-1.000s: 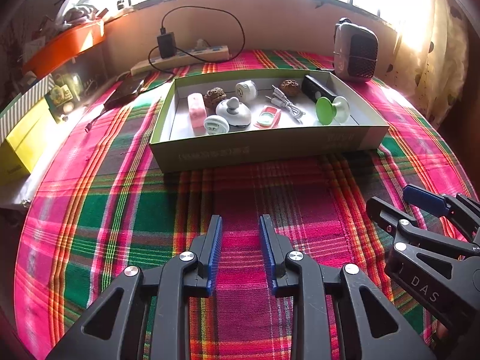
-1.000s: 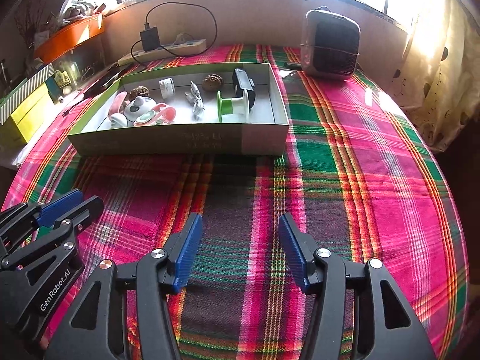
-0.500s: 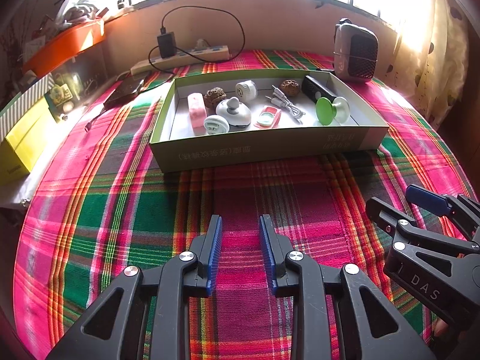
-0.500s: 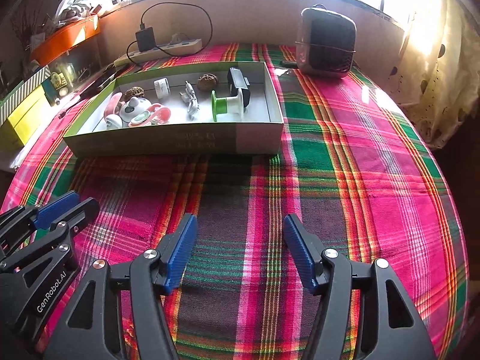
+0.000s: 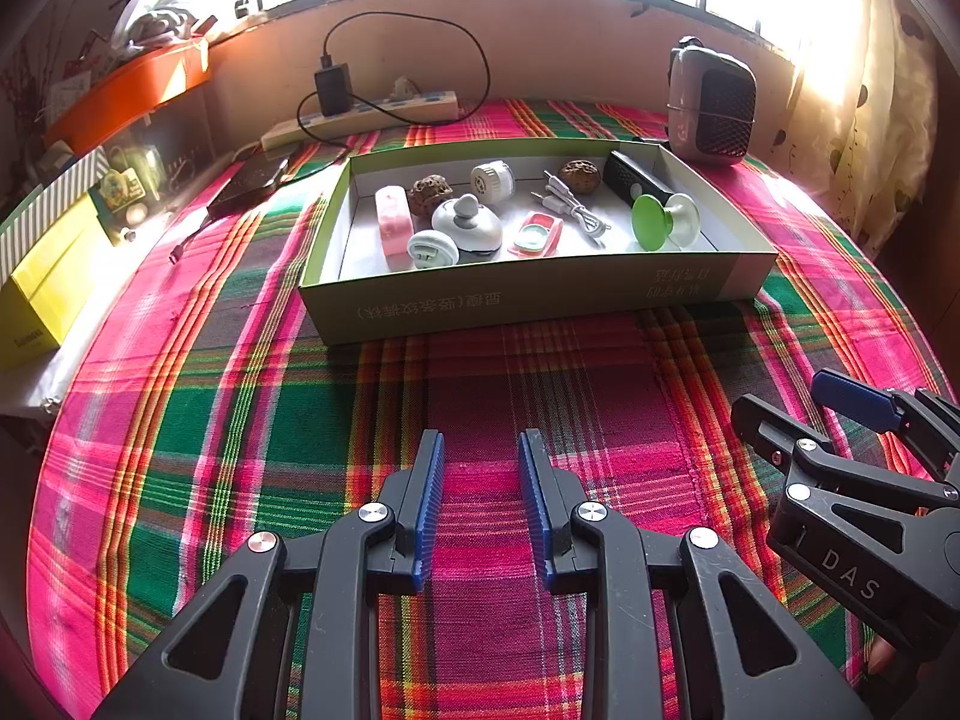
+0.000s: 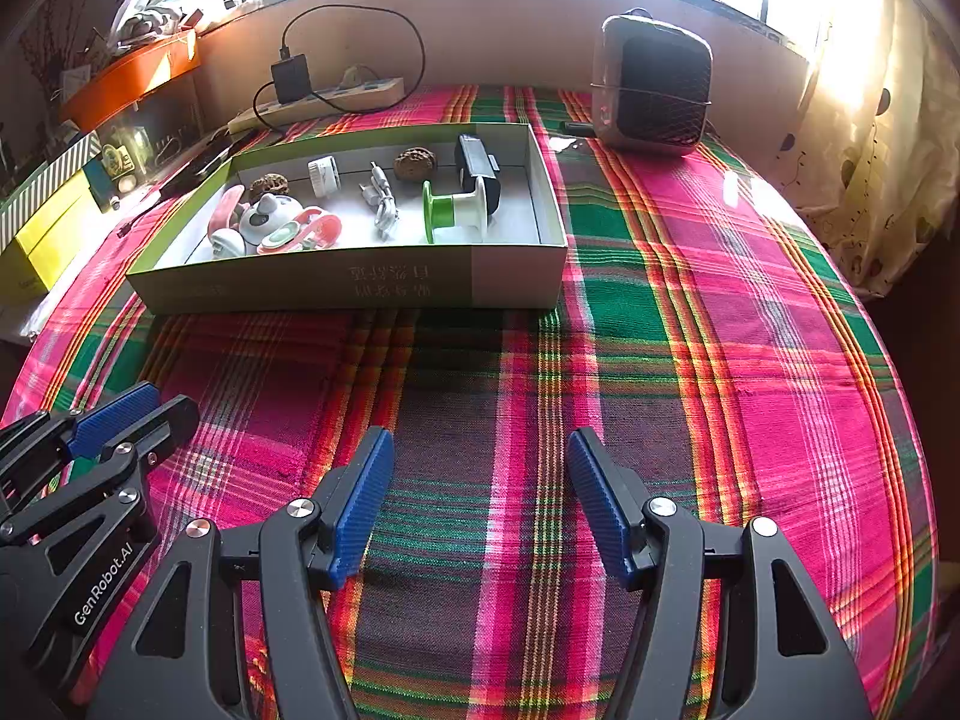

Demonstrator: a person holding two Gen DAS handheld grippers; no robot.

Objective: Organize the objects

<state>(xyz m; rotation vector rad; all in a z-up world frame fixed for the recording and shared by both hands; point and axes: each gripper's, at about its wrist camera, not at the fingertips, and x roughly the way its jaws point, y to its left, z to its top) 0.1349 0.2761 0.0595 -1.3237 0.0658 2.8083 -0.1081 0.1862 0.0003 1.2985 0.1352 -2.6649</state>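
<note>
A shallow green box (image 5: pixel 522 297) (image 6: pixel 360 288) stands on the plaid cloth. It holds several small things: a green-and-white spool (image 5: pixel 663 222) (image 6: pixel 456 210), a pink block (image 5: pixel 393 222), a white round device (image 5: pixel 468 225), a white cable (image 5: pixel 570 207), two walnuts (image 5: pixel 429 192), a black device (image 5: pixel 630 180). My left gripper (image 5: pixel 480 468) is open and empty, low over the cloth in front of the box. My right gripper (image 6: pixel 480 468) is open wider and empty, to the right of it.
A small heater (image 6: pixel 651 90) stands at the back right. A power strip with a charger (image 5: pixel 360 111) lies along the back wall. A yellow box (image 5: pixel 48 282) and an orange tray (image 5: pixel 126 90) sit at the left. A curtain hangs at the right.
My right gripper has opened a little wider and drifted slightly right. My left gripper has barely moved.
</note>
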